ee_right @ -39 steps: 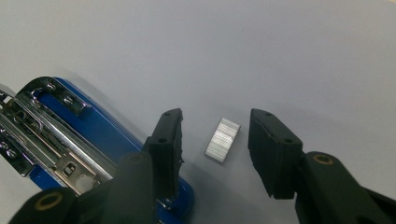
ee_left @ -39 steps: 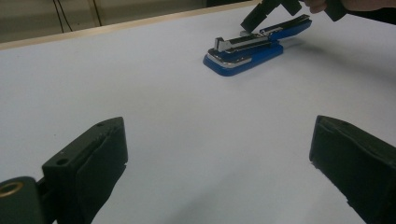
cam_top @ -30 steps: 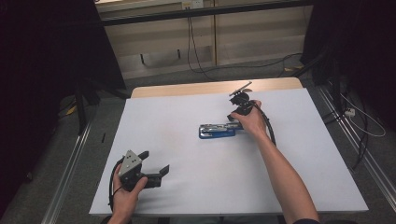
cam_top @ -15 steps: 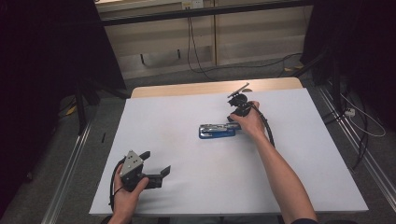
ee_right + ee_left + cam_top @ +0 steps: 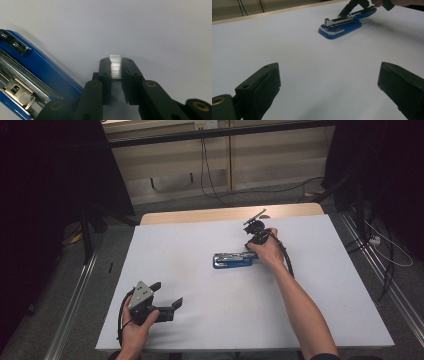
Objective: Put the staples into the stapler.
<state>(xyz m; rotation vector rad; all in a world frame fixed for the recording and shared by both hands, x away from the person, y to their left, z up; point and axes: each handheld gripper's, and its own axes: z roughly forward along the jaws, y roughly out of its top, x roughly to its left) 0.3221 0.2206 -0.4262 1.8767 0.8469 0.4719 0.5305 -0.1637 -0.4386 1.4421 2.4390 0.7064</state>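
Note:
A blue stapler (image 5: 232,260) lies open in the middle of the white table, its metal staple channel facing up (image 5: 30,82) (image 5: 342,23). My right gripper (image 5: 253,251) points down at the stapler's right end. Its jaws have just been closing, and a short silver strip of staples (image 5: 115,68) is pinched between the pads of my right gripper (image 5: 115,60), just above the table beside the stapler's blue edge. My left gripper (image 5: 167,294) rests near the front left of the table, jaws wide open (image 5: 328,72) with nothing between them, facing the stapler from a distance.
The white tabletop (image 5: 200,330) ends in a wooden strip (image 5: 225,214) at the far side. Metal rails run along both sides of the table, and cables (image 5: 385,255) lie on the floor to the right and behind.

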